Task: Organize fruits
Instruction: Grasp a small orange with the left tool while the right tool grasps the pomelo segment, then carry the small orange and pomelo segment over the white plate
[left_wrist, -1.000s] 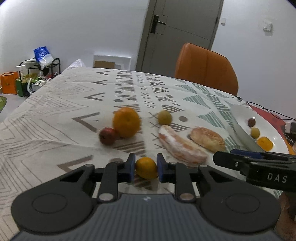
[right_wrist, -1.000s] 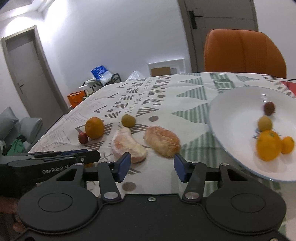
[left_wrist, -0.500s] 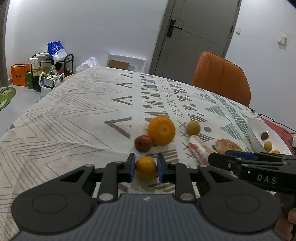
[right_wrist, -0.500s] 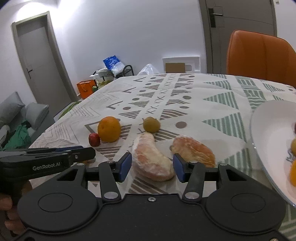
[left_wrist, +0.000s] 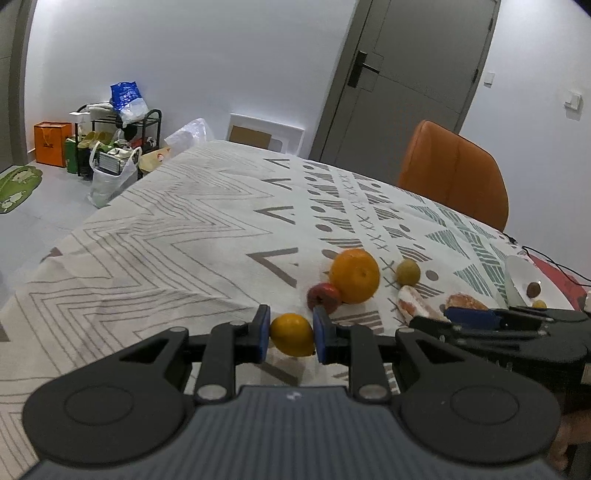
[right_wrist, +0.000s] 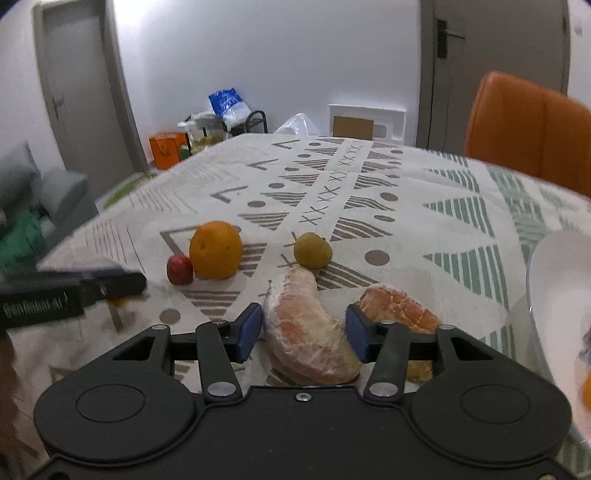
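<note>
A small yellow-orange fruit (left_wrist: 292, 334) is clamped in the left hand-held gripper (left_wrist: 288, 334) above the surface (left_wrist: 184, 236). The right hand-held gripper (right_wrist: 303, 330) (jaws closing) straddles a peeled segment (right_wrist: 308, 325), with the left pad not yet pressed against it.

A patterned tablecloth (right_wrist: 424, 177) covers the table, bearing an orange (right_wrist: 215, 249), a green fruit (right_wrist: 312, 250), two peeled segments (right_wrist: 306, 325) and a white plate (right_wrist: 554, 280).

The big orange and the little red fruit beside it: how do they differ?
The big orange is much larger than the little red fruit and stands taller. The orange's skin is bright orange; the red fruit's is dark red. The orange looks round, the red fruit squatter. Both lie loose on the patterned tablecloth, side by side, outside the white plate.
</note>
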